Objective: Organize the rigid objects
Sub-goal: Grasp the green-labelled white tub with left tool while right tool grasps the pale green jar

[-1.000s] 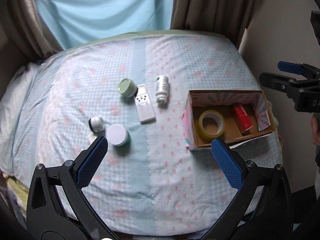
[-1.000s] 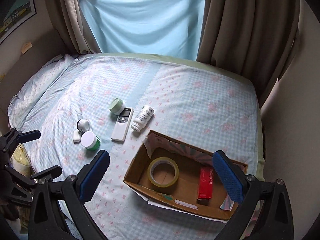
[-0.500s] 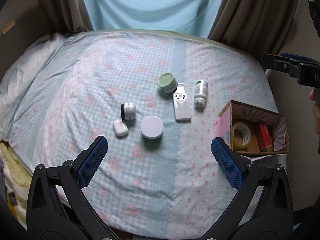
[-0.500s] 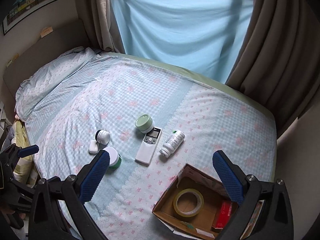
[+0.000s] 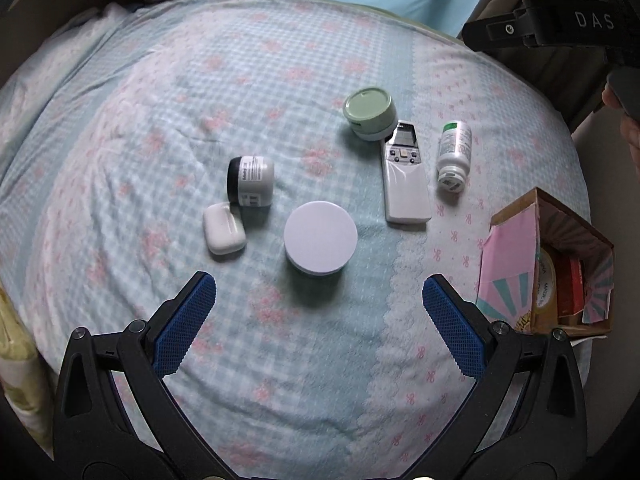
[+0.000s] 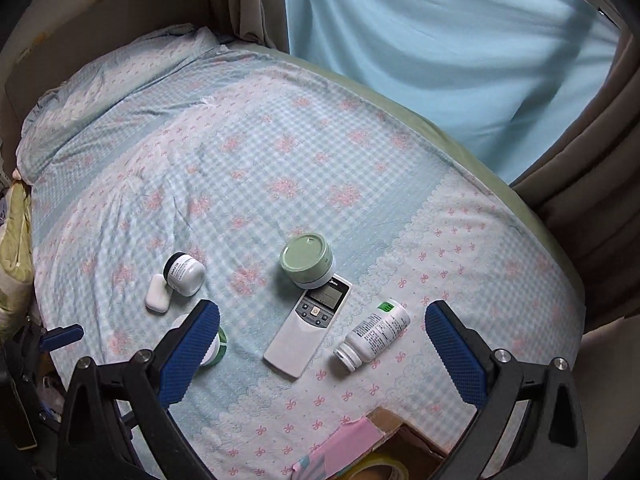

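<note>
On the bed lie a white-lidded jar point(image 5: 320, 238), a white earbud case point(image 5: 223, 228), a small jar on its side point(image 5: 251, 181), a green-lidded jar point(image 5: 370, 114), a white remote point(image 5: 405, 174) and a white pill bottle point(image 5: 454, 156). My left gripper point(image 5: 320, 320) is open and empty, just short of the white-lidded jar. My right gripper point(image 6: 322, 350) is open and empty above the remote point(image 6: 308, 330) and pill bottle point(image 6: 374, 336). A cardboard box point(image 5: 516, 264) at the right holds a tape roll point(image 5: 546, 284) and a red packet point(image 5: 570, 284).
The bed has a blue checked sheet point(image 5: 160, 100) with a pillow point(image 6: 120, 68) at the far left. Brown curtains point(image 6: 592, 200) and a blue drape point(image 6: 440, 60) hang behind. The box corner point(image 6: 384, 440) shows at the bottom of the right wrist view.
Both grippers moved left and forward over the bed. The box slid to the right edge of the left view and to the bottom of the right view. Both stayed open.
</note>
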Motion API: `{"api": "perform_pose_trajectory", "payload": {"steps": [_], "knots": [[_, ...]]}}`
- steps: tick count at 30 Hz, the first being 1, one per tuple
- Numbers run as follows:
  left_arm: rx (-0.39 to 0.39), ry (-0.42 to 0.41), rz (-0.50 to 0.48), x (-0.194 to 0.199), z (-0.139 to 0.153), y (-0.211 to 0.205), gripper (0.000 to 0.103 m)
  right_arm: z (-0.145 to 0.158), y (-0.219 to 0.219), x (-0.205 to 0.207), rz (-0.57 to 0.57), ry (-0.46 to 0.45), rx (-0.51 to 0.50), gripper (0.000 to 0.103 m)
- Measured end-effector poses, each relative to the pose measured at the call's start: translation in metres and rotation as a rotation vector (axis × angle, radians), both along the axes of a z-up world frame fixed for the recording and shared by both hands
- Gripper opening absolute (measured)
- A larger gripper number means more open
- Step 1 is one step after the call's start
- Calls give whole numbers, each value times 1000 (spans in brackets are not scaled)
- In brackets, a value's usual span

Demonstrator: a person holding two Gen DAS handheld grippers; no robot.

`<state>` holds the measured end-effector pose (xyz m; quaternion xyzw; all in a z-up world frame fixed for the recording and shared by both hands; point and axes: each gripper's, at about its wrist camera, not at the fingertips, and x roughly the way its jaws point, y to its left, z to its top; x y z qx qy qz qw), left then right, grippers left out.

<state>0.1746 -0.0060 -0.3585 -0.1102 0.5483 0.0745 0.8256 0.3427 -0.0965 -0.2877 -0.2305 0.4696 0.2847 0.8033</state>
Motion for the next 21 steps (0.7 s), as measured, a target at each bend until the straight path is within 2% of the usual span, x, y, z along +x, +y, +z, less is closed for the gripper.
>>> {"api": "perform_pose_trajectory", "payload": {"steps": [6, 11, 18, 21], "knots": [[-56, 58, 57, 21, -64, 6, 103, -61, 33, 38, 73, 67, -81, 103], [-76, 83, 93, 37, -103, 8, 103, -109, 59, 57, 134, 111, -142, 103], [-100, 102, 103, 59, -138, 4, 100, -169, 83, 83, 190, 175, -250, 101], [-80, 104, 93, 65, -146, -2, 98, -191, 89, 94, 187, 199, -292, 94]]}}
